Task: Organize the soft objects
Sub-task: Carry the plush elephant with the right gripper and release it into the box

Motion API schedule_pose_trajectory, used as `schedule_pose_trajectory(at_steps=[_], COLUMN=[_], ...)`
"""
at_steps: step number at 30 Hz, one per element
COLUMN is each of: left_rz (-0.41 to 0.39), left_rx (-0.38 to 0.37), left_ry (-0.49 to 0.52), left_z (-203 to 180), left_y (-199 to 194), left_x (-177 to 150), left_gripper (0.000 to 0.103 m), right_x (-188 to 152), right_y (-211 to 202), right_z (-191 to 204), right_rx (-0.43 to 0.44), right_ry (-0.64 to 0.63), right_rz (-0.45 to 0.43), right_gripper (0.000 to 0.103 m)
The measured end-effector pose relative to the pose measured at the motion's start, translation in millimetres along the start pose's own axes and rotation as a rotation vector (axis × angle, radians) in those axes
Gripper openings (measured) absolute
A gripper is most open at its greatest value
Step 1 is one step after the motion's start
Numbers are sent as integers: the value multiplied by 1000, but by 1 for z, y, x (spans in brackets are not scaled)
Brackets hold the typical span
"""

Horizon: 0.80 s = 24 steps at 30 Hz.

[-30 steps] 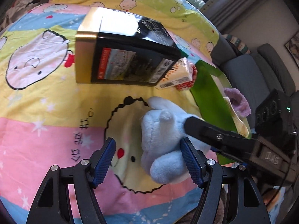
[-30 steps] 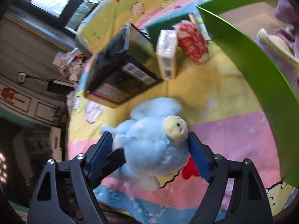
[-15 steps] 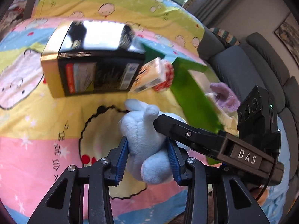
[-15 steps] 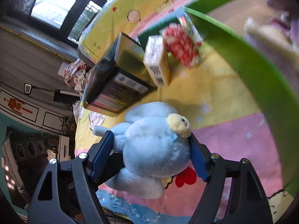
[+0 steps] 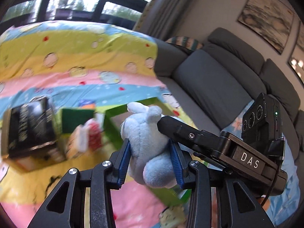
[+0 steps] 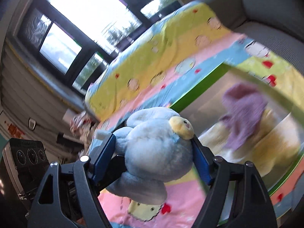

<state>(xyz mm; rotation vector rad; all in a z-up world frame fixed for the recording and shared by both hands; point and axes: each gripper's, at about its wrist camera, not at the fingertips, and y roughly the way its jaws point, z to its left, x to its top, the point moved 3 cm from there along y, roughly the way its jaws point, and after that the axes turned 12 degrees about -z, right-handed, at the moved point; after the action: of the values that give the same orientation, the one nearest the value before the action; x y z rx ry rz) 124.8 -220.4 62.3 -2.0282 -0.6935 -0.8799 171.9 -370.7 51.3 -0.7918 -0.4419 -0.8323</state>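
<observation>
1. Your left gripper [image 5: 151,164] is clamped on the lower body of the plush [image 5: 147,144]; the blue pads press into the pile on both sides. A second ago these jaws stood wide apart with the plush lying loose between them.

2. Your right gripper [image 6: 153,161] grips the same plush [image 6: 153,150] across its round middle, pads dug in on both flanks. Its finger reaches in from the right in the left view and touches the plush.

3. Change noted: the plush lay on the blanket [image 5: 76,60] a second ago. It is now held in the air by both grippers, clear of the blanket, and both views have swung up toward the window and sofa [image 5: 218,79]. Background blur suggests fast motion.

4. Meaning for the task: pickup looks complete, and you appear to be carrying it to the green bin [image 6: 195,93].

5. Location: the plush hangs near the bin's near wall, not yet inside. The bin already holds a purple item [image 6: 245,112] and something pale yellow.

6. Orientation: in the left view the long axis runs roughly up and away from the jaws, ears uppermost. In the right view the yellow face [image 6: 181,127] points up and right, toward the bin.

7. The black box [image 5: 28,127] and small packets rest on the blanket at left.
</observation>
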Motion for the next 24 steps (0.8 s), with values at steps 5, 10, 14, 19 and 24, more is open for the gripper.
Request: schedule_pose_trajectory(at_steps=[5, 10, 14, 19, 24], left_rz=[35, 86, 143, 191, 215], left_rx=[-20, -25, -3, 49, 125], left_ry=[19, -14, -39, 2, 31], left_z=[-13, -8, -3, -4, -2], left_y=[47, 86, 113, 130, 136], left_x=[9, 3, -7, -21, -29], left_gripper=[40, 40, 39, 37, 36], right_x=[23, 32, 30, 24, 18], right_y=[10, 32, 52, 63, 70], right_z=[-31, -58, -75, -92, -96], right_rx=[-65, -125, -186, -246, -297], right_ry=[31, 56, 56, 51, 24], right_rz=[-35, -11, 24, 56, 78], right_gripper=[76, 75, 74, 73, 71])
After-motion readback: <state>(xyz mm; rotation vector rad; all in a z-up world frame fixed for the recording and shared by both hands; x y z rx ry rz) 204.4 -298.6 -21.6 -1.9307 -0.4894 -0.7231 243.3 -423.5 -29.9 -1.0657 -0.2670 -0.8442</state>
